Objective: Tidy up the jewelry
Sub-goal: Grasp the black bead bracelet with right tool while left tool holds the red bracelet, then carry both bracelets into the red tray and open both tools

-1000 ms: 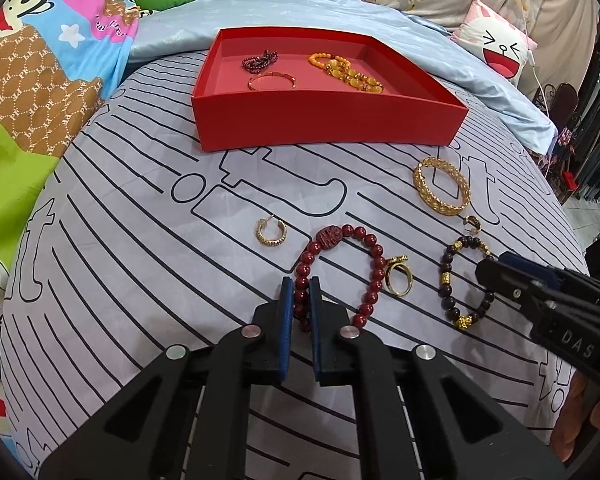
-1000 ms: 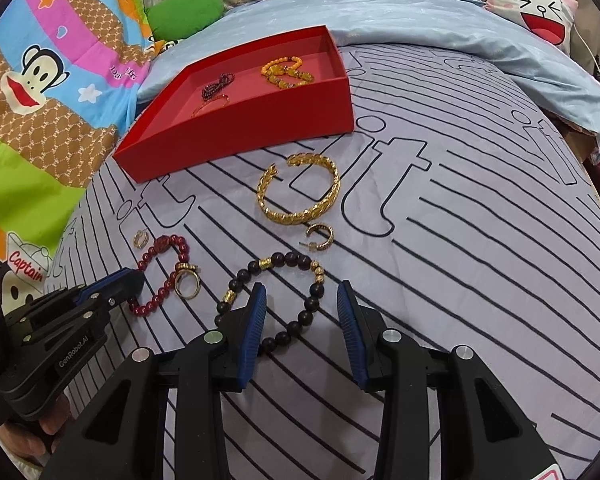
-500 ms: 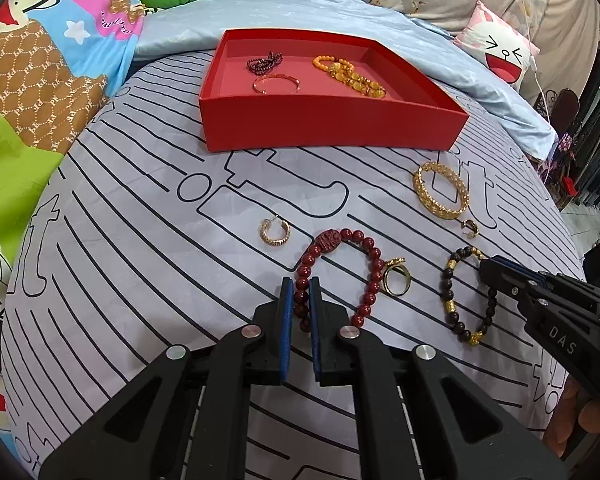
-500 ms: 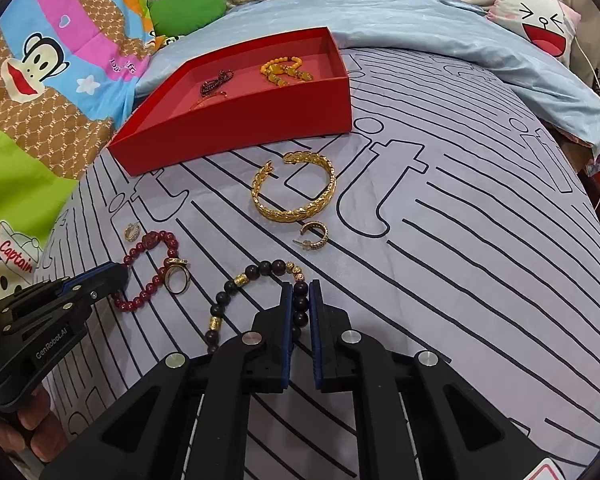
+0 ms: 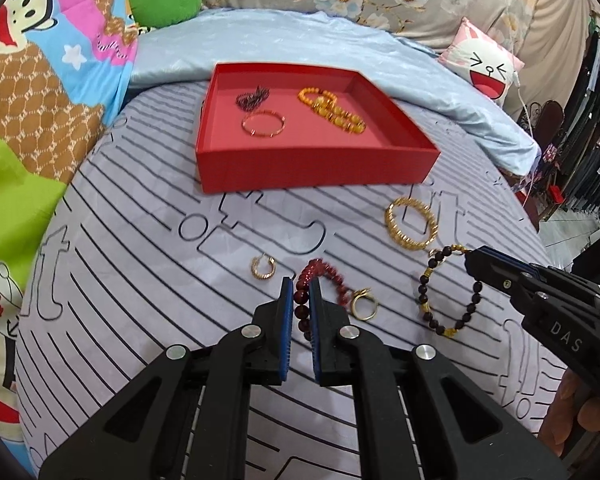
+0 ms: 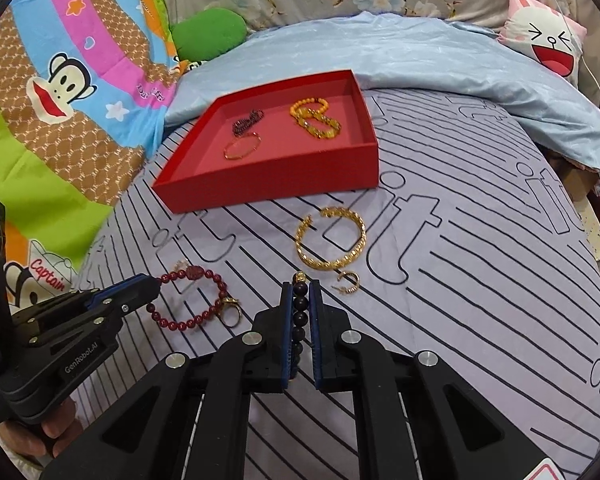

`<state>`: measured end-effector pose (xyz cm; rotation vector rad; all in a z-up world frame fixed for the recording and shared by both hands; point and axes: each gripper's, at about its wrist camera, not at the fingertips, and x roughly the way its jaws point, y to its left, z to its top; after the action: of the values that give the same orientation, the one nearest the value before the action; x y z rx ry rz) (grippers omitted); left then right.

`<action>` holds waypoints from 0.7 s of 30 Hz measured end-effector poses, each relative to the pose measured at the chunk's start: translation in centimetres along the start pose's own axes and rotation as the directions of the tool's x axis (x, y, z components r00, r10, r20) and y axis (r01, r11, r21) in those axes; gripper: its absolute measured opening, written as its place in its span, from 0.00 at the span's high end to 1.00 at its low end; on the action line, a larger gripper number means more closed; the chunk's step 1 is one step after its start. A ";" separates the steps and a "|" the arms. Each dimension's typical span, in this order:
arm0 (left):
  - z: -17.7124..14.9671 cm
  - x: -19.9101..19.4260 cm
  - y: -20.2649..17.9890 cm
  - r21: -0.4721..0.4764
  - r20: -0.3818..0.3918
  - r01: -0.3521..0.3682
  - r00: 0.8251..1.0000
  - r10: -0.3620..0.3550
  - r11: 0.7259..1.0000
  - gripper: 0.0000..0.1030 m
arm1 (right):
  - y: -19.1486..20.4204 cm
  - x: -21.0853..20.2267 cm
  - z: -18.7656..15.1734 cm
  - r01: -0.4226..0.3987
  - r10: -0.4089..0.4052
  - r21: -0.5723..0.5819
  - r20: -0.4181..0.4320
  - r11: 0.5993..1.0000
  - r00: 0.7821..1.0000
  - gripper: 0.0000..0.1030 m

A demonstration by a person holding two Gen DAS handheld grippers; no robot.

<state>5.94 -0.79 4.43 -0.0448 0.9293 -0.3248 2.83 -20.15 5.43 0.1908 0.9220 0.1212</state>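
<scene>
The left hand-held gripper (image 5: 300,292) is pinched narrow on the red bead bracelet (image 5: 324,276), whose beads sit between its blue pads at the lower centre of the left wrist view. The right hand-held gripper (image 6: 300,296) is likewise closed tight on the dark bead bracelet (image 6: 300,312); in the left wrist view that bracelet (image 5: 448,292) hangs as a loop from the gripper's tip at the right edge. Both bracelets are over the striped bed sheet (image 5: 140,260). A gold ring (image 5: 364,304) lies on the sheet just beside the red beads, and a small gold hoop earring (image 5: 263,267) lies to their left. A wide gold bangle (image 6: 331,242) rests on the sheet near the centre of the right wrist view, with another hoop earring (image 6: 349,282) just below it. The red tray (image 5: 312,168) sits in the upper middle, holding a thin bangle (image 5: 263,124), a dark chain (image 5: 252,97) and an amber bead bracelet (image 5: 332,110).
</scene>
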 end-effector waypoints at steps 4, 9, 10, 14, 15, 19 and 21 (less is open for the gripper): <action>1.1 -0.8 -0.6 0.015 0.016 0.018 1.000 -0.018 1.000 0.93 | 0.4 -0.7 1.2 -0.022 0.022 0.000 0.018 1.000 1.000 0.93; 3.5 -1.7 -1.0 0.020 0.045 0.064 0.997 -0.065 0.998 0.93 | 0.8 -1.5 3.8 -0.028 0.029 -0.019 0.070 0.999 0.997 0.93; 4.2 -1.9 -1.1 0.022 0.058 0.071 0.996 -0.072 0.997 0.93 | 0.8 -1.5 4.4 -0.028 0.030 -0.023 0.081 0.999 0.996 0.93; 7.5 -2.4 -1.1 0.023 0.106 0.100 0.989 -0.102 0.995 0.93 | 0.9 -1.4 7.5 -0.030 0.034 -0.036 0.126 0.999 0.991 0.93; 8.4 -2.4 -1.1 0.023 0.118 0.105 0.987 -0.107 0.994 0.93 | 0.9 -1.2 8.2 -0.028 0.033 -0.039 0.134 0.999 0.990 0.93; 11.6 -1.7 -1.2 0.025 0.154 0.114 0.981 -0.116 0.993 0.93 | 1.1 0.3 11.4 -0.021 0.028 -0.047 0.152 0.999 0.988 0.93; 13.1 -0.8 -1.2 0.022 0.165 0.110 0.980 -0.112 0.994 0.93 | 1.4 1.7 12.8 -0.009 0.017 -0.054 0.149 0.998 0.989 0.93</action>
<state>15.62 -3.01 13.13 -0.1110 0.7607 -0.4243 14.07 -19.91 11.96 0.1540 0.7672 0.1414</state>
